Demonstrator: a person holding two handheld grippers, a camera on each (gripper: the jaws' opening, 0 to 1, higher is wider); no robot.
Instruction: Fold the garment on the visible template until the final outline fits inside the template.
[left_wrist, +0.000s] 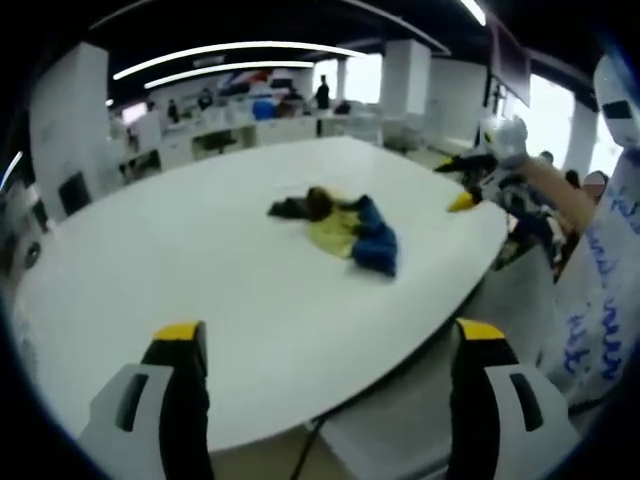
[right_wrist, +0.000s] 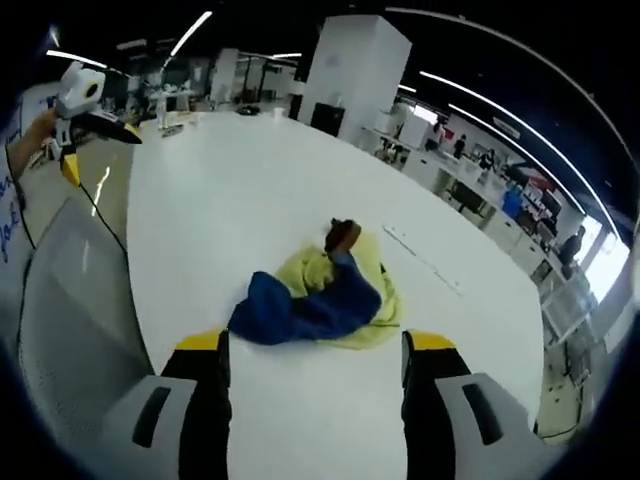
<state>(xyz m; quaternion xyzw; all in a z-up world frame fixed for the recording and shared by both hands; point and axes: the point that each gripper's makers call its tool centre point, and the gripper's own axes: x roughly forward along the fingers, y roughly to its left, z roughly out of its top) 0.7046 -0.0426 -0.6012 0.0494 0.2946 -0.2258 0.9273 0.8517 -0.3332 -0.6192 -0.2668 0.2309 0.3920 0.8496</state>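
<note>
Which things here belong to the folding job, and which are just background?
Job: garment, crumpled yellow and blue with a dark part; white table; left gripper, open; right gripper, open.

Background: desks, pillar, ceiling lights, mesh chair, people.

Yellow-and-blue garment (right_wrist: 325, 295), white table (right_wrist: 230, 200)

Both hand-held grippers, left (left_wrist: 325, 345) and right (right_wrist: 315, 350), jaws spread wide, nothing between them.

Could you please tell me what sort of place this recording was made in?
Probably a large open-plan office or lab hall: a big white table holding a crumpled garment, rows of desks behind it, and long ceiling strip lights.
</note>
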